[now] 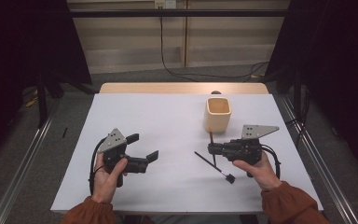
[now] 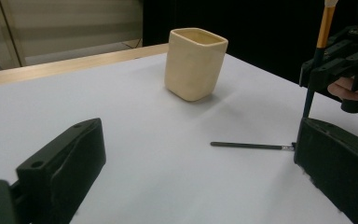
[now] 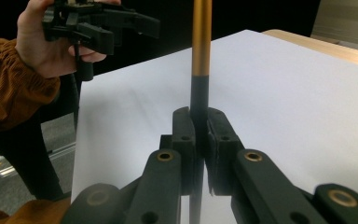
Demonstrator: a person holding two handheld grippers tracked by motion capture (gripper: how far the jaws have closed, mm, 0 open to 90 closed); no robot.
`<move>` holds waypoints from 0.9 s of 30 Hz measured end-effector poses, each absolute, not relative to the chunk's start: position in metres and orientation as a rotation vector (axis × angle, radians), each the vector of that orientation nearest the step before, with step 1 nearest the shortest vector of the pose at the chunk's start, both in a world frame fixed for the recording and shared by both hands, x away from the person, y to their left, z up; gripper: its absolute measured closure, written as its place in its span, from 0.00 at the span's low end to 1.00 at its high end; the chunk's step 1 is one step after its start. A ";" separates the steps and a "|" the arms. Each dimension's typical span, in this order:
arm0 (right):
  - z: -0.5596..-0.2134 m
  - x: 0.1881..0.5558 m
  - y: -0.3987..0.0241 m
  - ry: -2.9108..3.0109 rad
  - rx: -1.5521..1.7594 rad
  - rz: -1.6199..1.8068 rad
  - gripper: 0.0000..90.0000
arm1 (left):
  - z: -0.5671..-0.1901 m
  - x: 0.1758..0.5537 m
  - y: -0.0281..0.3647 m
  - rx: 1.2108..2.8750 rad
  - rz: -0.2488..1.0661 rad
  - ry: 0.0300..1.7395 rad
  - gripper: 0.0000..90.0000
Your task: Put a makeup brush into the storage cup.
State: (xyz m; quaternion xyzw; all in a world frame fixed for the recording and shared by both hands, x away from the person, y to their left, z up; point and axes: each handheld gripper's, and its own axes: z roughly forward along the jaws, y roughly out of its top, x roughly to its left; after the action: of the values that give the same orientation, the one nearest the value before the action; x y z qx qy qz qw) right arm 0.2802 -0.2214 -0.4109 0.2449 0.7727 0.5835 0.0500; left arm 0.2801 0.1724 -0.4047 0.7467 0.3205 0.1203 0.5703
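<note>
Left gripper [image 1: 143, 147]: hovering over the left half of the white table [image 1: 168, 182], its jaws standing spread wide with nothing between them.
Open room at left: bare white surface is lying all around this gripper, out to the near and left table edges.
Second brush [image 1: 214, 166]: lying flat on the table between the two grippers, a thin dark stick with its head toward the near edge; in the left gripper view its far end is being cut off behind a jaw.
Right gripper [image 1: 211, 149]: pinching a brush [image 3: 200, 51] with jaws pressed together on its dark lower shaft, the brush standing about upright, golden handle upward.
Cup [image 1: 217, 113]: a cream square-mouthed holder is standing just beyond the held brush, near the far edge, well apart from the table's right edge.
Hard to make out: the held brush's lower tip is being hidden behind the jaws in the right gripper view.
</note>
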 end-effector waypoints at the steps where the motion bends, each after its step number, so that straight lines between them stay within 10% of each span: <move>1: -0.411 0.280 -0.222 2.346 0.758 1.781 0.93 | -0.406 0.279 0.174 1.754 0.281 0.754 0.02; 27: -0.396 0.299 -0.247 2.209 0.836 1.752 0.93 | -0.423 0.249 0.207 1.737 0.364 0.799 0.02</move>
State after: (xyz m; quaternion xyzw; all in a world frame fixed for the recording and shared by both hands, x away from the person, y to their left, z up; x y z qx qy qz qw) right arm 0.2990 -0.2466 -0.3956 0.2827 0.7473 0.5929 0.1003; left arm 0.2489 0.2069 -0.4235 0.7379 0.3393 0.1545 0.5626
